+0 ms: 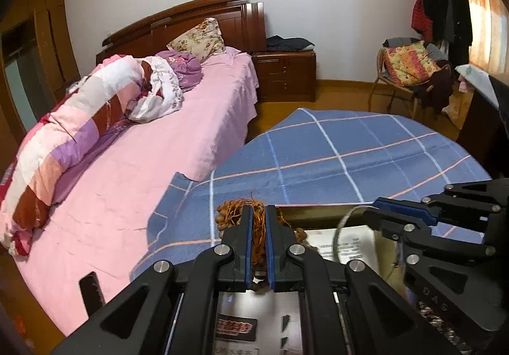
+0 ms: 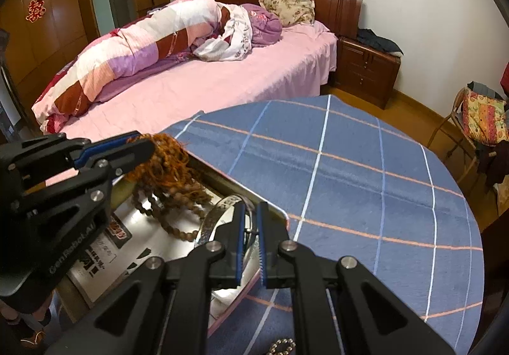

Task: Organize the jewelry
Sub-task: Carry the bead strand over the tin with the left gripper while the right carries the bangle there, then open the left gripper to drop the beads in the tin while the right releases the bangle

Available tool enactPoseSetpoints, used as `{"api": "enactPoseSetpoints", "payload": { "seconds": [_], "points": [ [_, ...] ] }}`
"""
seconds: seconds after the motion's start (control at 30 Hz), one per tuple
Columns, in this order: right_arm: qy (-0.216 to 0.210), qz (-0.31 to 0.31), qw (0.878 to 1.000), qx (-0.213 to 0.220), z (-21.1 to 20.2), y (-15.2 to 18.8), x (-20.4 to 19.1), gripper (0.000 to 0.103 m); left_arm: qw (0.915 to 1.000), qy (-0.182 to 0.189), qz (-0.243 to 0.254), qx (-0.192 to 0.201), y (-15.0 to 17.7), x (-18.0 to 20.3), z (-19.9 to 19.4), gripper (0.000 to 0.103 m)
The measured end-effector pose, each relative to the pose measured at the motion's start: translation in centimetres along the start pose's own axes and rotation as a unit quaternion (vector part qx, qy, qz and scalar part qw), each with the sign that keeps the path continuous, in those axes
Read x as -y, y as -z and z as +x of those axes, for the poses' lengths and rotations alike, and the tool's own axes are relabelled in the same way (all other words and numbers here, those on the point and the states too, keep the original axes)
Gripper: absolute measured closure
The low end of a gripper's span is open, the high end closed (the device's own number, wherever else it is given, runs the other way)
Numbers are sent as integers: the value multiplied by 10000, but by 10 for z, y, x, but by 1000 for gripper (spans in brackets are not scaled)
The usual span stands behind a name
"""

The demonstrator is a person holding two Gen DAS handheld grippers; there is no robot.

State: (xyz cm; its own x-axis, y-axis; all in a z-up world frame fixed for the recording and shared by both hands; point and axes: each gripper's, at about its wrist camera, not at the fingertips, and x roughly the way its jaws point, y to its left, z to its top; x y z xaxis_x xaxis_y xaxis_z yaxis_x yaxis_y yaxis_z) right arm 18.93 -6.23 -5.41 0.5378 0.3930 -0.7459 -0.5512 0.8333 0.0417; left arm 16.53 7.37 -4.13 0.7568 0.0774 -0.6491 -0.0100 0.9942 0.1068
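Blue checked table [image 2: 366,170]: two hand-held grippers, left [image 1: 258,218] clenching one bead necklace [image 2: 168,170], right [image 2: 250,215] one bangle [image 2: 219,215].

blue plaid-covered table [image 2: 366,170], metal tray [image 2: 133,227], bead bracelet [image 2: 283,347]

a big bed [image 1: 165,145] with a pink sheet stands by the white wall. a rolled quilt [image 1: 63,132] in pink, white and red lies along its far side. a flowery pillow [image 1: 198,38] leans on the dark wood headboard [image 1: 191,20]. next to the bed is a brown nightstand [image 1: 284,74] with dark clothes [image 1: 288,43] on top. a chair [image 1: 404,81] in the room's corner holds a bright cushion [image 1: 408,63]. coats [image 1: 445,14] hang above it, near an orange curtain [image 1: 486,20]. wood closets [image 2: 51,20] line the other wall. a blue checked cloth [image 2: 350,164] covers the table.
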Motion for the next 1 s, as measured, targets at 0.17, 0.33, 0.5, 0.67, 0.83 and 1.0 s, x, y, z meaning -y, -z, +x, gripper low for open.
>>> {"api": "enactPoseSetpoints", "payload": {
  "seconds": [0.17,0.33,0.5,0.67,0.83,1.0],
  "points": [
    [48,19,10000,-53,5,3,1,93,10000,-60,-16,4,0,-3,3,97],
    [87,-12,9999,-49,6,3,2,92,10000,-50,-19,-64,-1,-3,6,96],
    [92,-15,9999,-47,7,3,1,92,9999,-49,6,-102,0,-3,9,96],
    [94,-12,9999,-51,7,3,1,92,9999,-23,16,-166,0,-3,11,96],
    [77,-2,10000,-50,8,3,1,92,9998,-16,60,-208,1,0,12,95],
    [-105,35,9999,36,4,2,3,64,9998,-142,50,-117,1,2,7,43]
  ]
}}
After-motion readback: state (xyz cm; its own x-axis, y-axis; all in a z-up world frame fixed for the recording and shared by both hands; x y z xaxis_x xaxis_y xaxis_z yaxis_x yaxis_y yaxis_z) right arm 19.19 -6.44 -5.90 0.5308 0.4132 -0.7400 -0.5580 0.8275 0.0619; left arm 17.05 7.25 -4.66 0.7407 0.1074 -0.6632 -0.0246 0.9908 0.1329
